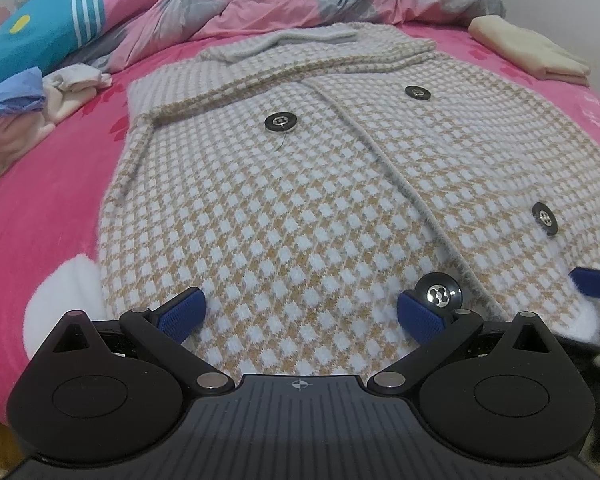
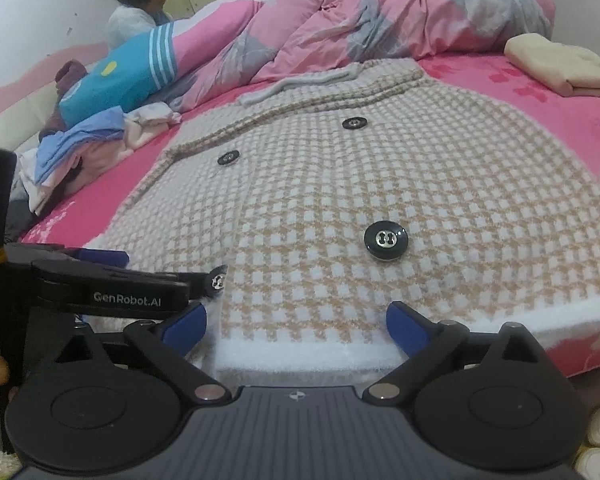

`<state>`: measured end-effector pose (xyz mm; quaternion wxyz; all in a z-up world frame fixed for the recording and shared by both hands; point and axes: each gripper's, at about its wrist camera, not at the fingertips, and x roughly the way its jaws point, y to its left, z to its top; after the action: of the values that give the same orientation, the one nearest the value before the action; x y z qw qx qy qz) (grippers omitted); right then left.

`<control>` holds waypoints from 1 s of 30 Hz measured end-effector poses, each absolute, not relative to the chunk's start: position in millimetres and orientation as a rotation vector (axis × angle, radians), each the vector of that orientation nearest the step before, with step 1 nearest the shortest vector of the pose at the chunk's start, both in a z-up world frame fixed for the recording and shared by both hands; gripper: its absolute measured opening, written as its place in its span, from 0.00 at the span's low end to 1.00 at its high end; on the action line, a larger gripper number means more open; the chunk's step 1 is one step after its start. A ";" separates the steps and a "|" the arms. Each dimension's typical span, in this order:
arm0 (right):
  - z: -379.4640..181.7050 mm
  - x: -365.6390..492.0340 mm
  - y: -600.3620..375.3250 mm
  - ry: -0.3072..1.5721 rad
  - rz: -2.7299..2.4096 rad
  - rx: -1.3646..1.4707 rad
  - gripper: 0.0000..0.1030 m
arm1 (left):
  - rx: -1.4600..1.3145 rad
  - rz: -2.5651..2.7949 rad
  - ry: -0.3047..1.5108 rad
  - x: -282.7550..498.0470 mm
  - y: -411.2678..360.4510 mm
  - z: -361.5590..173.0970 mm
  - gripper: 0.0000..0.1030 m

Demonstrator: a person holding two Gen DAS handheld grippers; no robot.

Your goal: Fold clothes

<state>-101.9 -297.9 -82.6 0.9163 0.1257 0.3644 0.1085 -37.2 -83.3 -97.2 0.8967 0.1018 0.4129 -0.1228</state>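
At the far left of the pink bed [image 1: 40,208] sits a heap of clothes [image 2: 80,148]. The checked coat [image 1: 300,200] lies spread flat, buttons up, hem at the near edge. The left gripper [image 1: 300,316] hovers over the hem, fingers spread wide, holding nothing; beside it the right gripper [image 2: 296,326] gapes likewise. A folded cream cloth [image 2: 560,66] rests far right.

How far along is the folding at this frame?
Done: the checked cardigan lies flat on the pink bed, one sleeve across the chest; a folded beige garment sits aside. In hand: nothing; the left gripper and right gripper are open at the hem. Left: folding the body, plus the heap of clothes.
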 end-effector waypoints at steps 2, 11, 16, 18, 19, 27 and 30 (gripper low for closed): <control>-78.8 -105.4 -306.8 0.719 0.215 0.276 0.96 | 0.211 -0.262 0.846 -38.1 -81.9 -96.0 1.00; -59.6 -85.8 -346.5 0.616 0.150 0.274 0.70 | 0.152 -0.258 0.720 -24.0 -74.0 -82.2 1.00; -55.6 -33.8 -342.3 0.588 0.092 0.154 0.45 | 0.149 -0.274 0.668 -7.1 -78.0 -79.0 1.00; -62.8 -15.6 -353.2 0.595 0.055 0.174 0.36 | 0.137 -0.297 0.650 -2.6 -80.7 -79.8 1.00; -68.1 -9.3 -359.9 0.603 0.032 0.182 0.32 | 0.131 -0.307 0.643 -0.8 -82.3 -80.9 1.00; -100.1 -61.4 -420.0 0.688 -0.085 0.262 0.08 | 0.120 -0.401 0.605 13.9 -96.1 -87.7 1.00; -84.6 -75.2 -417.2 0.721 -0.121 0.225 0.10 | 0.167 -0.422 0.611 18.5 -107.3 -93.2 1.00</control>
<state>-75.2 -417.2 -84.6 0.9278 0.1100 0.3517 -0.0592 18.5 -107.3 -93.2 0.9285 0.0813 0.2981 -0.2060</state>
